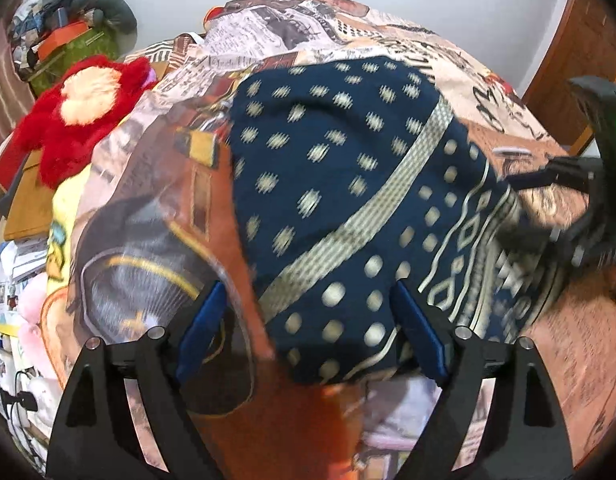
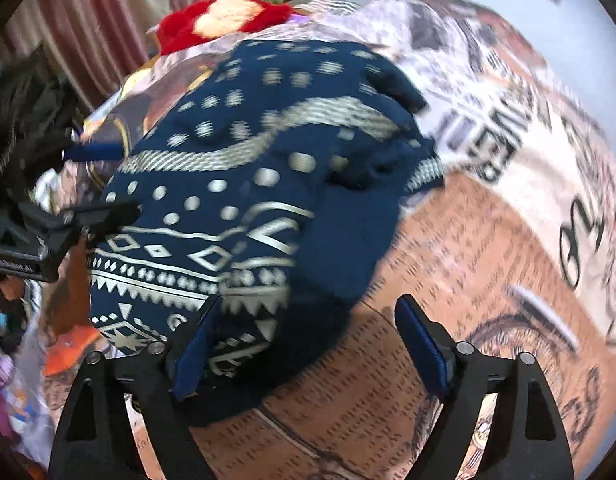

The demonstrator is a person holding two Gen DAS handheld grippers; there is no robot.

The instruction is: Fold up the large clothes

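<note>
A navy garment (image 1: pixel 340 184) with cream dots and bands lies bunched on a printed bedspread (image 1: pixel 155 208). My left gripper (image 1: pixel 312 324) is open, its blue pads on either side of the garment's near edge. The right gripper shows at the right of the left wrist view (image 1: pixel 564 184), over the garment's patterned hem. In the right wrist view the garment (image 2: pixel 267 200) lies in a mound; my right gripper (image 2: pixel 308 344) is open over its near hem. The left gripper (image 2: pixel 95 184) shows at the left edge.
A red plush toy (image 1: pixel 79 120) lies at the bed's far left, with a cluttered pile (image 1: pixel 63 28) behind it. A wooden door (image 1: pixel 580 56) stands at the right. Curtains (image 2: pixel 99 20) hang at the back left. Papers and clutter (image 1: pixel 15 280) lie beside the bed.
</note>
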